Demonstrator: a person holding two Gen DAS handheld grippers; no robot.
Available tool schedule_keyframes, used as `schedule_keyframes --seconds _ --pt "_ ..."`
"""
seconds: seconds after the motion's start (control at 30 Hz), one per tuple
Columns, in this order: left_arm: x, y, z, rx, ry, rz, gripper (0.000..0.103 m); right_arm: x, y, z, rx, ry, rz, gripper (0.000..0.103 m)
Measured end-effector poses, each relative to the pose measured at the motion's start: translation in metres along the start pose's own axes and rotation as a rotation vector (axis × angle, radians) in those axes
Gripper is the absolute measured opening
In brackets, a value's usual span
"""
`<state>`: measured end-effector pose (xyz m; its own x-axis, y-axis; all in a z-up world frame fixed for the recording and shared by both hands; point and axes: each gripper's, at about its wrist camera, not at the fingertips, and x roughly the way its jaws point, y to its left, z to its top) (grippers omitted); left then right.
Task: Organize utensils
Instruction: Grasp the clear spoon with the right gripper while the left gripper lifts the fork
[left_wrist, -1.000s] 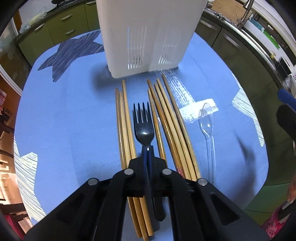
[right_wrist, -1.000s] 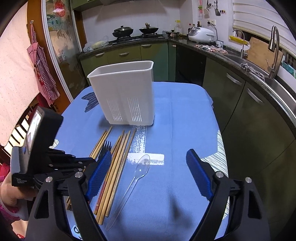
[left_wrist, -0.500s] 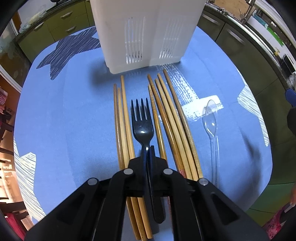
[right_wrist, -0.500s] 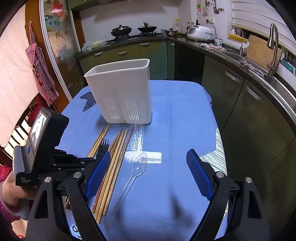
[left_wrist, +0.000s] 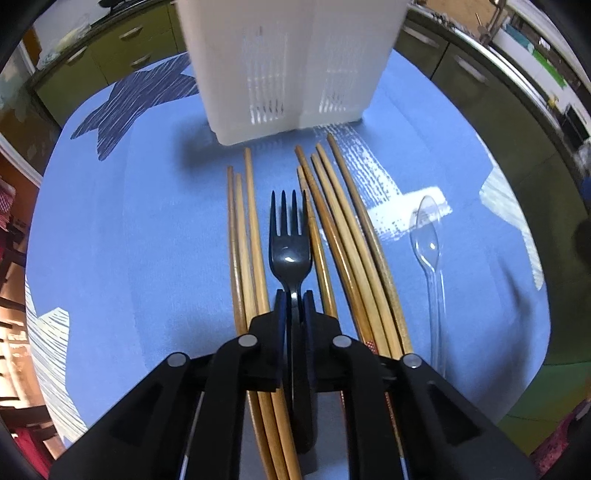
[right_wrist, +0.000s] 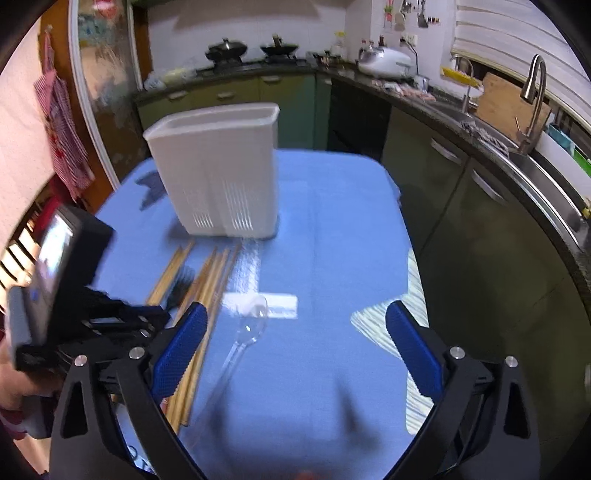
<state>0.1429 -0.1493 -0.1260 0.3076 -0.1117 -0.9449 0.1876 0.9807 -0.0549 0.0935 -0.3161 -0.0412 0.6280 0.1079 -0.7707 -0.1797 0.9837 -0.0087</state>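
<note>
My left gripper (left_wrist: 294, 295) points down at the table, its pads on the neck of a black fork (left_wrist: 290, 251) and just starting to open. The fork lies among several wooden chopsticks (left_wrist: 347, 236) on the blue tablecloth (left_wrist: 129, 240). Its tines point at the white slotted utensil holder (left_wrist: 291, 66). A clear plastic spoon (left_wrist: 428, 240) lies right of the chopsticks. My right gripper (right_wrist: 295, 310) hovers over the table, jaws opening wide with nothing between them. The spoon (right_wrist: 253, 325) lies just ahead on its left side, and the holder (right_wrist: 218, 173) stands beyond it.
The left gripper's body and screen (right_wrist: 59, 258) sit at the left of the right wrist view, held by a hand. Green kitchen cabinets (right_wrist: 461, 192) and a sink counter run close along the table's right edge. A dark star is printed on the cloth (left_wrist: 136, 99) left of the holder.
The right gripper's jaws have spread wider and its view has drifted, now blurred. The left gripper's pads have parted a hair around the fork's neck; the fork and chopsticks lie as before.
</note>
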Motion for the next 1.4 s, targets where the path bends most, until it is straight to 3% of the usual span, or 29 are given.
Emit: schedule_keyframes --seconds 0.17,0.23,0.37,0.5,0.57,0.67,0.87,1.0,1.03,1.17,1.4 --pt "-0.015 0.003 -0.001 0.001 -0.051 -0.031 0.009 0.034 0.006 -0.009 0.010 0.185 0.074 0.045" --pt "-0.020 0.004 -0.001 0.002 -0.068 -0.041 0.009 0.043 0.011 -0.013 0.018 0.223 0.070 0.038" --pt "-0.027 0.004 -0.001 0.006 -0.086 -0.051 0.009 0.052 0.020 -0.016 0.050 0.278 0.126 0.036" --pt "-0.034 0.008 0.001 0.011 -0.111 -0.072 0.009 0.065 0.035 -0.016 0.039 0.350 0.101 0.033" --pt "-0.039 0.010 0.001 0.014 -0.128 -0.083 0.009 0.074 0.039 -0.016 0.042 0.388 0.084 0.024" --pt "-0.046 0.009 0.000 0.021 -0.143 -0.092 0.009 0.087 0.042 -0.018 0.046 0.444 0.075 0.019" --pt "-0.052 0.011 0.002 0.030 -0.157 -0.102 0.009 0.101 0.052 -0.022 0.052 0.505 0.075 0.018" --pt "-0.056 0.013 0.000 0.033 -0.167 -0.101 0.009 0.104 0.060 -0.018 0.021 0.506 0.045 0.015" --pt "-0.057 0.014 -0.001 0.034 -0.169 -0.102 0.009 0.106 0.061 -0.016 0.021 0.504 0.047 0.010" --pt "-0.065 0.018 -0.001 0.036 -0.184 -0.114 0.009 0.105 0.059 -0.009 0.055 0.467 0.098 0.009" --pt "-0.103 0.021 0.007 0.034 -0.268 -0.156 0.009 0.056 0.053 0.013 0.067 0.253 0.186 0.009"
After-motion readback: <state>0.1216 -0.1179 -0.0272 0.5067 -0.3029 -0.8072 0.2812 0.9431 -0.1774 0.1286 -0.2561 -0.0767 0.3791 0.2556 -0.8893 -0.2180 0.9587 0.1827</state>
